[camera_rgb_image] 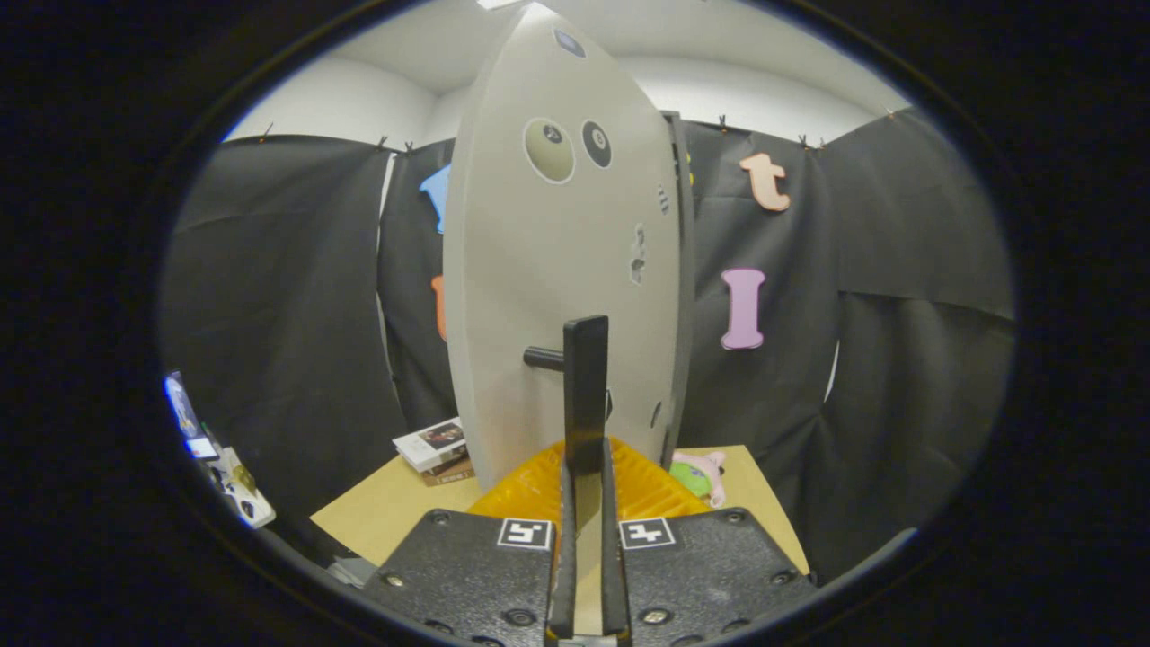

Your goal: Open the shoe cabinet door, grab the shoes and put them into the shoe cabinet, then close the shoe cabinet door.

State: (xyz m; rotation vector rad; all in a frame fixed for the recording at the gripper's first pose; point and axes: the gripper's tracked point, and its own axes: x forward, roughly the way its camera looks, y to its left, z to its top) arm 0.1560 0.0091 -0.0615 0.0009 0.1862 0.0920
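Fingers pinch nearly closed on the black door handle at frame centre, on the grey cabinet door. Books lie lower left on the tan table; a plush toy sits lower right beside an orange mat.

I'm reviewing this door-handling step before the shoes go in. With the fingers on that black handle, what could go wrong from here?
1. The gripper holds the black handle only by its lower end, so the narrow bar might slip out as the cabinet door swings.
2. The door's sweep could catch the stacked books beside its lower edge.
3. The yellow mat lies right under the door and may snag it.
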